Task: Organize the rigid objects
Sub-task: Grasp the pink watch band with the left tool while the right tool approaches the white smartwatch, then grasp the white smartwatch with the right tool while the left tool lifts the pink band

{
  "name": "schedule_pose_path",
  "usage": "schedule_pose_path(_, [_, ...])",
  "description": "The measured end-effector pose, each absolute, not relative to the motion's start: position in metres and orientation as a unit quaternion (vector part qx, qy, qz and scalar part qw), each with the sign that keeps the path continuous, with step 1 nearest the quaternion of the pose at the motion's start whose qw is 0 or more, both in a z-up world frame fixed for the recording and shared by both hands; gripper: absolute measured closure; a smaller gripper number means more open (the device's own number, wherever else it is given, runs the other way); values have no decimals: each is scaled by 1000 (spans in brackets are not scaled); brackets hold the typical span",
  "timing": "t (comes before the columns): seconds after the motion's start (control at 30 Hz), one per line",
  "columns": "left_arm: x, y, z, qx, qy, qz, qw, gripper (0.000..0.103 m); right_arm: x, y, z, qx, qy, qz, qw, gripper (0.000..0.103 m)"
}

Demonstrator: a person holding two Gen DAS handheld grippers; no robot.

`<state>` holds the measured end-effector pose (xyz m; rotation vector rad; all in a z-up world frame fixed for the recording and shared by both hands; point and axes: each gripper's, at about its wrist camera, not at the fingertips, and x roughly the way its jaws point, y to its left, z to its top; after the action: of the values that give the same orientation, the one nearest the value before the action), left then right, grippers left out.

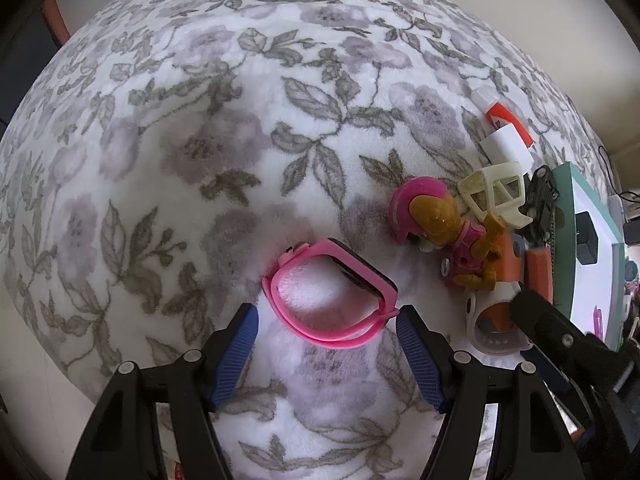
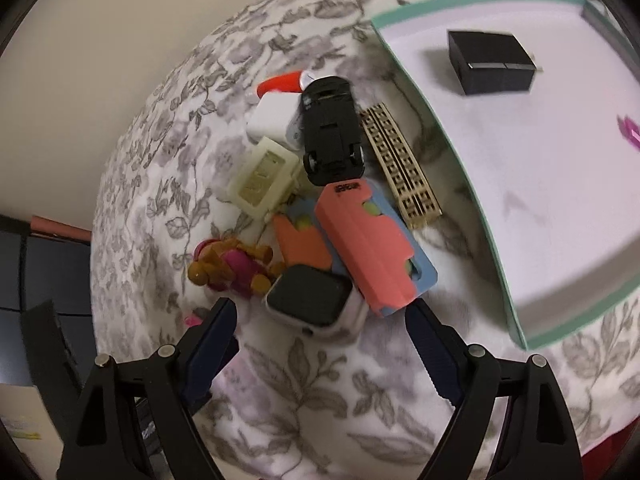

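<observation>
A pink wristband watch (image 1: 334, 294) lies on the floral blanket, just ahead of my open left gripper (image 1: 326, 316), its rear loop reaching between the blue pads (image 1: 236, 356). Right of it lies a brown and pink toy pup (image 1: 444, 228). My right gripper (image 2: 320, 312) is open over a white smartwatch with a dark screen (image 2: 310, 298), which sits between its fingertips. Behind that watch lie a coral and blue case (image 2: 370, 240), a black toy car (image 2: 332, 132), a cream plastic frame (image 2: 262, 178) and the toy pup (image 2: 232, 268). The other gripper's black finger (image 1: 560, 332) enters the left wrist view at right.
A white tray with a teal rim (image 2: 440, 120) stands at right, holding a black box (image 2: 488, 60) and something pink (image 2: 630, 132). A gold lattice piece (image 2: 404, 164) lies beside the rim. A white adapter (image 2: 272, 118) and a red and white tube (image 2: 284, 82) lie at the pile's far end.
</observation>
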<state>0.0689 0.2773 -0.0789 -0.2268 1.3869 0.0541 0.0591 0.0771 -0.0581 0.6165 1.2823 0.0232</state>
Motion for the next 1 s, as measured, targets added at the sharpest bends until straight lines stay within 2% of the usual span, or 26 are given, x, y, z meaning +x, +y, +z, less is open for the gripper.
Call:
schedule_pose_path(0.43, [73, 276, -87, -103, 642, 19, 759, 28, 63, 85, -65, 266, 582, 18, 768, 44])
schedule_pose_path(0.5, [74, 275, -87, -101, 641, 19, 761, 29, 62, 85, -63, 265, 582, 22, 768, 45])
schedule_pose_path(0.57, [75, 275, -88, -102, 639, 17, 762, 34, 61, 85, -62, 261, 583, 23, 769, 45])
schedule_pose_path(1.0, [78, 282, -54, -105, 602, 25, 791, 37, 52, 77, -33, 262, 562, 43, 783, 45])
